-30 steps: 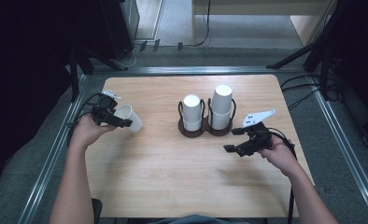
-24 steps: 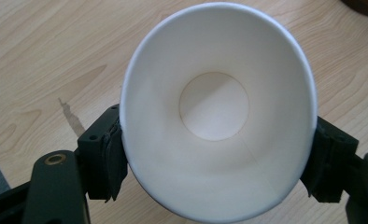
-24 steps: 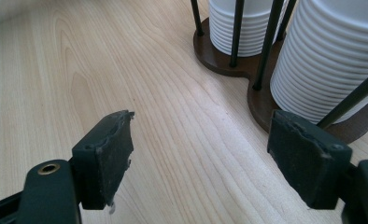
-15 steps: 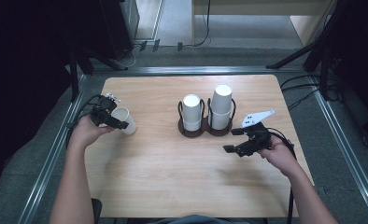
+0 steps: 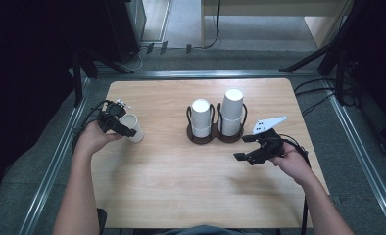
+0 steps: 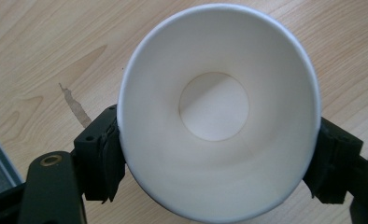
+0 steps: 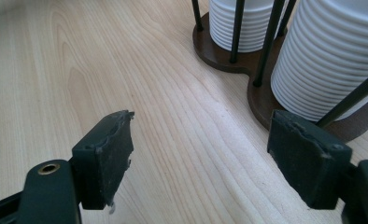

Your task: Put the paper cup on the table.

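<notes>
Left gripper (image 5: 118,123) has a single paper cup (image 5: 133,128) pinched at its sides near the worktop's (image 5: 171,186) left edge, away from the cup holder (image 5: 215,136), while the right gripper (image 5: 250,148) waits beside it, jaws spread and empty

On the tabletop (image 5: 181,196), the cup holder (image 5: 215,136) stands near the middle, somewhat toward the far edge; in its left ring sits a shorter stack of upturned cups (image 5: 201,117), in its right ring a taller stack (image 5: 231,111); the two stacks stand just beside each other; close to the left edge a single paper cup (image 5: 132,128) lies between the jaws of the left gripper (image 5: 116,122), its mouth facing that gripper; the right gripper (image 5: 252,149) sits near the right edge, in front of and to the right of the holder, well apart from the single cup
</notes>
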`<state>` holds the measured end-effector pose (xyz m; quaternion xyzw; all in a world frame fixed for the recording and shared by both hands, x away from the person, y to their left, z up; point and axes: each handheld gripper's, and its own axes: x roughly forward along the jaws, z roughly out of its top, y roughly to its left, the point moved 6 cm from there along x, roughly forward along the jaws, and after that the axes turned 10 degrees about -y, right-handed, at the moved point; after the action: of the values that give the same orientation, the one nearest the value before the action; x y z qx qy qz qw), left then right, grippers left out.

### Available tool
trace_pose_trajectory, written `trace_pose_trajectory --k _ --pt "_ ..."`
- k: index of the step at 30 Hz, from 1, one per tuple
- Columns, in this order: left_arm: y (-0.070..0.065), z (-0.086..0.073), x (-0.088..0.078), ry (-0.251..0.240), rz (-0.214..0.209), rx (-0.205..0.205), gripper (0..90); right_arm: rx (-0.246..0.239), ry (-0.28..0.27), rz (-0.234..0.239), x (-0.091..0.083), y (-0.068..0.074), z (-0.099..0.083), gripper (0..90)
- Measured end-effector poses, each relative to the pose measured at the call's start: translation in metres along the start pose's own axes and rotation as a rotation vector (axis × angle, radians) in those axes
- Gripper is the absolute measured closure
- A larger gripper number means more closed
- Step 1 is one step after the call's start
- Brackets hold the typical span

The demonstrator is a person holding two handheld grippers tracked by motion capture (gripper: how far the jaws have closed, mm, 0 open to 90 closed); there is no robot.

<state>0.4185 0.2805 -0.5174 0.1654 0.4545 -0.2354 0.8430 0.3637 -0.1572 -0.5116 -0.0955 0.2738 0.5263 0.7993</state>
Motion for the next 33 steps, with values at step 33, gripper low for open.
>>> trace_pose_trajectory --k 33 --pt "-0.0040 0.0059 -0.0033 -0.039 -0.042 -0.058 9.9 0.003 -0.003 0.004 -0.0005 0.0005 0.0006 22.3"
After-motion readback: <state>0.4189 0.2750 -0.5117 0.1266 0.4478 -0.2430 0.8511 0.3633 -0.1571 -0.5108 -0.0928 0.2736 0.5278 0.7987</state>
